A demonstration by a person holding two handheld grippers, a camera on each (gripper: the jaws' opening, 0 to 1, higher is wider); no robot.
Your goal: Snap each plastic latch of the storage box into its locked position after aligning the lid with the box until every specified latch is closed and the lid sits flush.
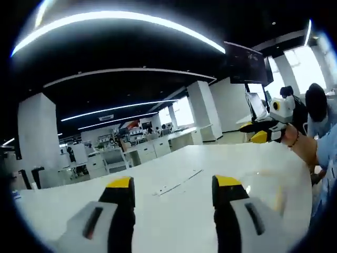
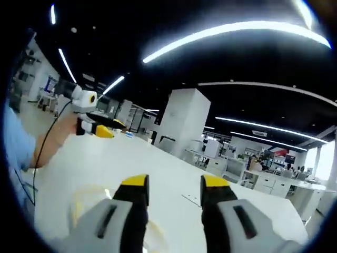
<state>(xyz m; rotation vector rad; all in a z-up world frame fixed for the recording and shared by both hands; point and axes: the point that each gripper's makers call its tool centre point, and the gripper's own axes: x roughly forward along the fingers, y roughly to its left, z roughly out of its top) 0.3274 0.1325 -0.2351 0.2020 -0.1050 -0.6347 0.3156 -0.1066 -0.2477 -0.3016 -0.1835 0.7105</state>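
1. The left gripper [image 1: 172,185] is held above a white table [image 1: 210,158], its two yellow-tipped jaws standing wide apart with nothing between them.

2. Ahead of those jaws, a thin pale strip [image 1: 178,183] lies flat on the tabletop, a little beyond the tips and well clear of them.

3. To the right of the left gripper's jaws and close under them, a faint clear curved shape [image 1: 271,184] rests on the table; it may be the see-through storage box or its lid, but it is too washed out to tell, and no latch can be made out.

4. Off to the far right of the left gripper, the right gripper [image 1: 261,133] hangs in the air over the table's edge, gripped by a hand [image 1: 295,141] coming out of a light blue sleeve [image 1: 329,142].

5. In the right gripper view, the right gripper [image 2: 172,184] also has its jaws spread wide and empty above the same table [image 2: 158,163].

6. Just left of and below its jaws lies a clear rounded object with a yellowish rim [image 2: 92,203], blurred; I cannot tell lid from box.

7. Far to its upper left, the left gripper [image 2: 97,128] is held up by a hand [image 2: 58,134], a cable [image 2: 39,153] trailing down.

8. Behind everything: a white pillar [image 2: 181,124], desks, and long ceiling lights [image 1: 116,18].
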